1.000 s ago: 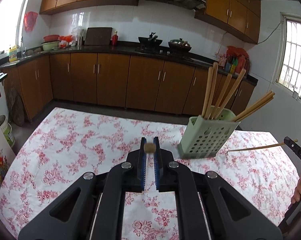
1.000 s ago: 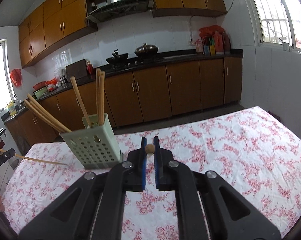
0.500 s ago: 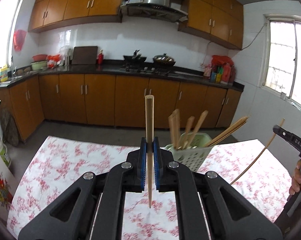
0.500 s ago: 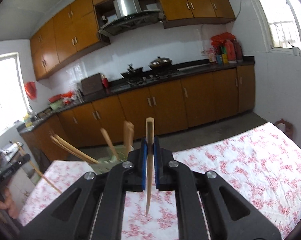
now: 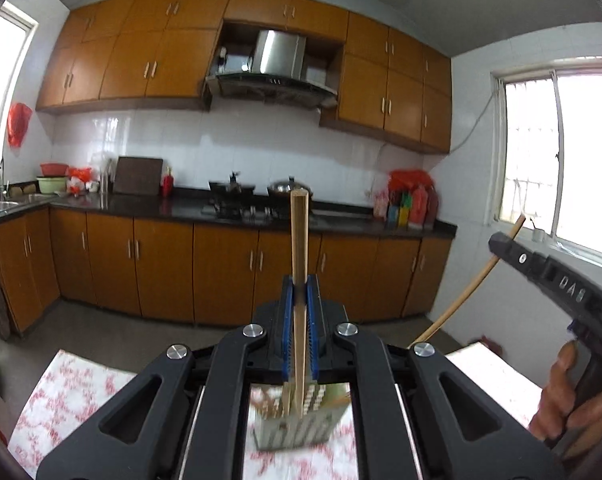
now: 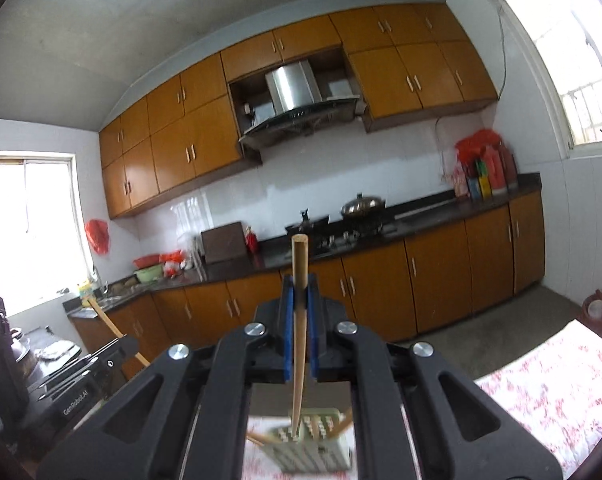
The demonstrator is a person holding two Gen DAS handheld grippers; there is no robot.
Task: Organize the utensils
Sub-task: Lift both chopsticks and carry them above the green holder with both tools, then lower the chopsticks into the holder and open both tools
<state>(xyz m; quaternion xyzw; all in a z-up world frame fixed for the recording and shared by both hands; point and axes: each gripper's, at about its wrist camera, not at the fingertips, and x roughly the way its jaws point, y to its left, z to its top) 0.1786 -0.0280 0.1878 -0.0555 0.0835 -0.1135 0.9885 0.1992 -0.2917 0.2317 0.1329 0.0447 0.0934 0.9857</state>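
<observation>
Left gripper [image 5: 299, 300]: blue pads pinch a wooden chopstick [image 5: 299, 240] near its middle. Its long axis runs close to vertical in my left wrist view, thick square end up, thin end down behind the jaws toward the holder.

Right gripper [image 6: 299, 300]: same story, pads clamped on a second chopstick [image 6: 299, 280], axis near vertical, blunt end up, tapered tip pointing down just over the holder.

Below both sets of jaws I see the pale green perforated utensil holder [image 6: 313, 452], blurred, standing on the floral tablecloth [image 6: 541, 372], with several chopsticks leaning out of it.

In the left wrist view, at the right edge, a hand [image 5: 573, 396] grips the other tool's handle; its chopstick shows there as a long diagonal, upper end toward the window [image 5: 557, 152]. In the right wrist view, the left tool sits low at the left edge, its stick also slanted.

Farther off: brown base cabinets [image 5: 221, 272], dark countertop [image 5: 141, 208] with stove and pots, range hood [image 5: 277, 68] overhead.
</observation>
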